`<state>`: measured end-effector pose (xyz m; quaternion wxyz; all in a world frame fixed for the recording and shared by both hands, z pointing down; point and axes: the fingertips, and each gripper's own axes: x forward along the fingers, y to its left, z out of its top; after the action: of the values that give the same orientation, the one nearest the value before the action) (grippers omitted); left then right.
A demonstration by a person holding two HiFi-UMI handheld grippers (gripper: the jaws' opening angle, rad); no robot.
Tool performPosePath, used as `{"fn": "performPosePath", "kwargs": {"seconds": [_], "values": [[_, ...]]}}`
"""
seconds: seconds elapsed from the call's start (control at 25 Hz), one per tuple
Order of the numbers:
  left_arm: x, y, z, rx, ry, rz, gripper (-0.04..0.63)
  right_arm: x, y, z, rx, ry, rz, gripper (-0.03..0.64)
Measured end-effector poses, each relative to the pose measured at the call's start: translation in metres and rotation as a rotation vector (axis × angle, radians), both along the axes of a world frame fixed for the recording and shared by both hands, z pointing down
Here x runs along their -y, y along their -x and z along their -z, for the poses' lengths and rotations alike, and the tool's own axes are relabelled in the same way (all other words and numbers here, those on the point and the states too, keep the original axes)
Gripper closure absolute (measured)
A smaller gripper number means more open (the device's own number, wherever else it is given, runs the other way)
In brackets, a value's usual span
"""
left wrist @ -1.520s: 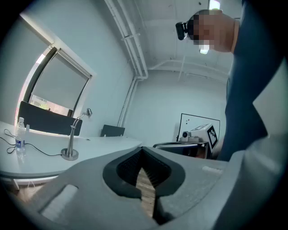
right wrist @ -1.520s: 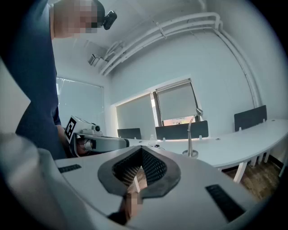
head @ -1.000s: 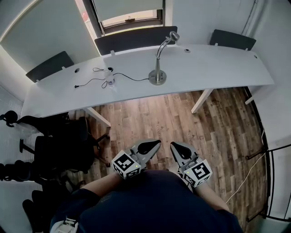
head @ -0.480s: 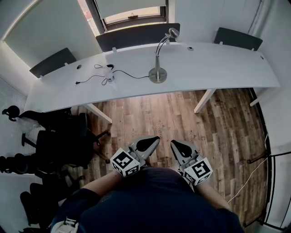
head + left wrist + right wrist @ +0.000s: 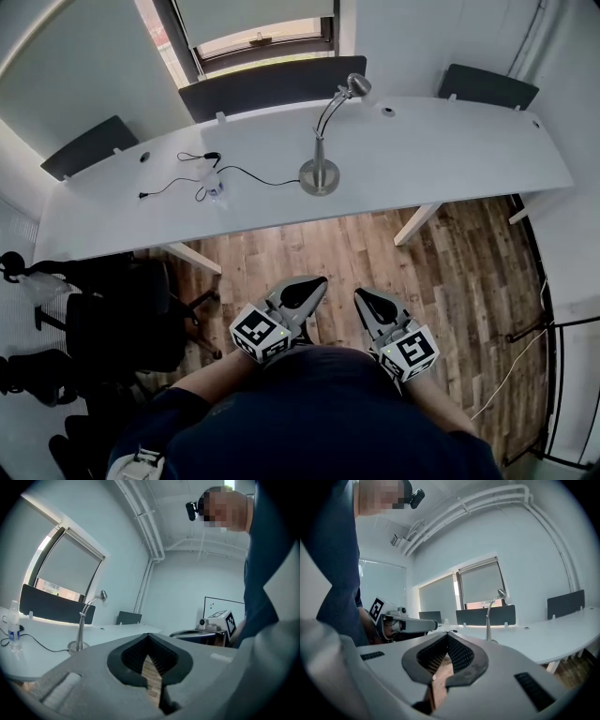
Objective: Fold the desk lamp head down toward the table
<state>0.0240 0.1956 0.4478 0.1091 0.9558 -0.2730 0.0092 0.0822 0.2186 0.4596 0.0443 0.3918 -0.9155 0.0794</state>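
One desk lamp (image 5: 320, 155), now slightly nearer.

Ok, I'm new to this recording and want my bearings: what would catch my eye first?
The silver desk lamp stands upright near the middle of the long white desk, head raised on its curved neck. Nearer the camera, the left claw and right claw are shut and empty, over the wood floor, short of the desk. A black cable lies on the desk left of the lamp.
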Motion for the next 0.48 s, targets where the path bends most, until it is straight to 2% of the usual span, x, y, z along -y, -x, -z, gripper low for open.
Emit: {"fn": "performPosePath", "kwargs": {"seconds": [0.28, 0.48], "values": [[0.136, 0.02, 0.01, 0.031, -0.059, -0.047, 0.592, 0.117, 0.022, 0.005, -0.026, 0.03, -0.088, 0.609], [0.209, 0.033, 0.003, 0.07, -0.043, -0.098, 0.592, 0.189, 0.034, 0.015, -0.063, 0.02, -0.152, 0.607]]}}
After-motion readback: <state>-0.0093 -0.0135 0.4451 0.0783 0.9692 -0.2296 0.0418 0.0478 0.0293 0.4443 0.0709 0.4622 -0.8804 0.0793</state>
